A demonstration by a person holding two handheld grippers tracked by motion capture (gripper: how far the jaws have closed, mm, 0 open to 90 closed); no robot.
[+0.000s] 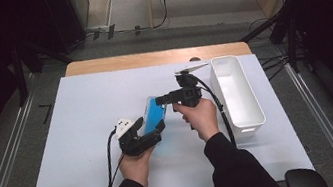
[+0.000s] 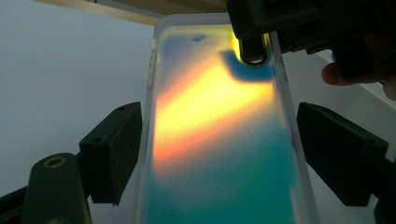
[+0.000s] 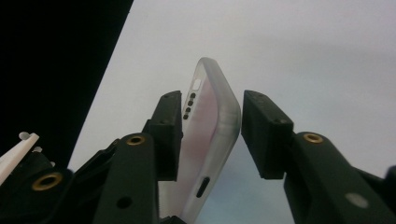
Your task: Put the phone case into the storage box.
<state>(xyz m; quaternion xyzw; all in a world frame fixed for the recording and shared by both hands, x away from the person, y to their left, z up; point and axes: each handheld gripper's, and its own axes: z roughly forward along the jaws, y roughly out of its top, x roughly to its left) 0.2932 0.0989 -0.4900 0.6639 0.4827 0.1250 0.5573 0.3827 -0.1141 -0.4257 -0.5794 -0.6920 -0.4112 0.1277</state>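
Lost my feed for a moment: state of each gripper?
Left gripper: open, jaws either side of the phone case.
Right gripper: jaws at the case's end; grip cannot be told.

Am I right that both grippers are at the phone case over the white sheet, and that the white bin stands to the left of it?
Not quite: the white bin stands to the right of the phone case, not the left, as the high view shows. The rest holds: the left gripper and the right gripper are both at the case, over the white sheet.
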